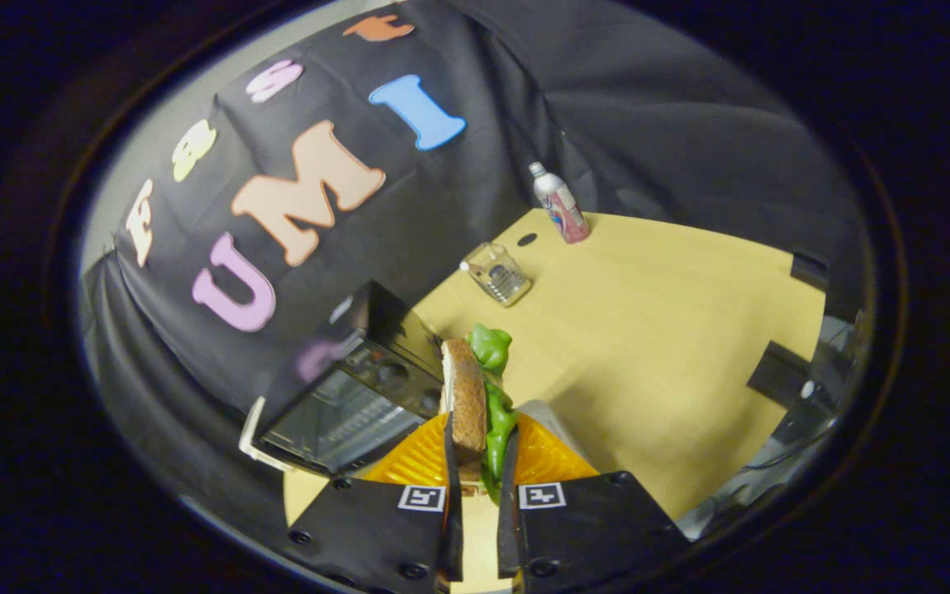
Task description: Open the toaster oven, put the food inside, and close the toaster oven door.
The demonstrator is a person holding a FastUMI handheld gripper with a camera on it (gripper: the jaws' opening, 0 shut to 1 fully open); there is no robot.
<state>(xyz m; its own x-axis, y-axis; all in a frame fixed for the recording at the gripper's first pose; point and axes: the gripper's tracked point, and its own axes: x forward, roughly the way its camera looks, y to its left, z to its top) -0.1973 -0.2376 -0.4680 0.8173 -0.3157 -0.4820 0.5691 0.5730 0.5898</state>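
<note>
Between the fingers of the gripper (479, 487), pressed by both, sits a sandwich (475, 404): a speckled brown slice of bread with a pale cream edge, beside glossy bright green lettuce. Just ahead of the fingers stands a black boxy toaster oven (351, 388) with dark knobs, a dark glass door showing grey bars, and a white handle. Beneath lies a pale yellow wooden table (648, 330). Beyond the fingers lie a clear glass jar (498, 272) with a silvery tint, and further off a silver can (558, 203) with a pink and red pattern.
</note>
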